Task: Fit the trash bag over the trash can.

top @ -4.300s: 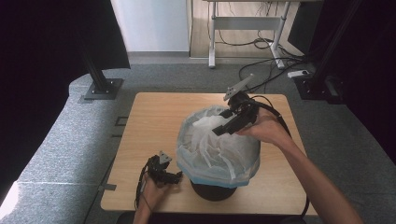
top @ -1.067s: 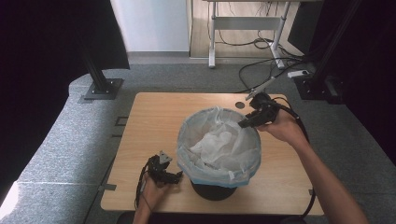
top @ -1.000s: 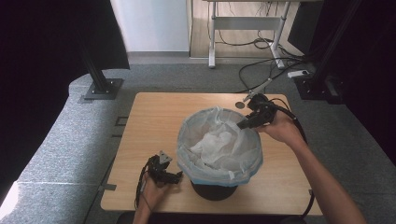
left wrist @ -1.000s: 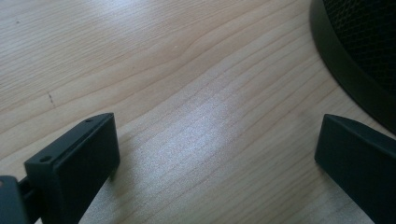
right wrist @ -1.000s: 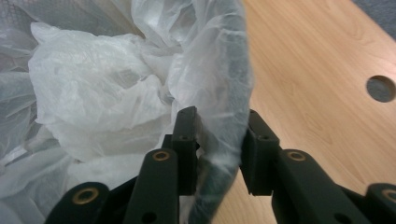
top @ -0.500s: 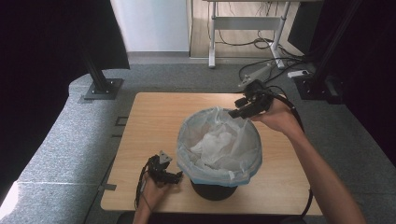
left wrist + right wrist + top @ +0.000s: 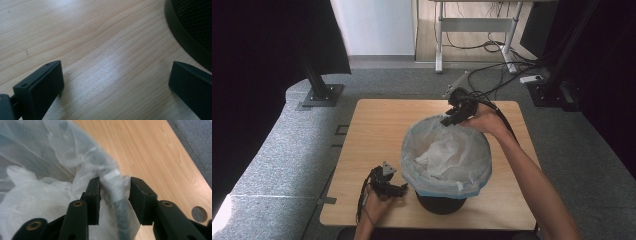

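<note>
The right hand-held gripper [image 7: 447, 120] has shifted along the far rim; its jaws, just closing, straddle the translucent white plastic liner [image 7: 110, 180] over the black mesh bin [image 7: 439, 202], not visibly pinching. The left hand-held gripper [image 7: 116, 82] rests wide on the pale wooden table [image 7: 377, 130].

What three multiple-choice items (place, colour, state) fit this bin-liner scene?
1. The right claw is:
A) at the wastebasket's far rim
B) on the floor
C) beside the wastebasket's base
2. The wastebasket's base is:
A) white
B) red
C) black
3. The left claw is:
A) shut on a cloth
B) open and empty
C) shut on a cable

Answers:
1 A, its jaws straddle the rim covered by the bin liner and have just been closing.
2 C, black mesh shows below the liner.
3 B, only bare table lies between its wide-set jaws.
</note>
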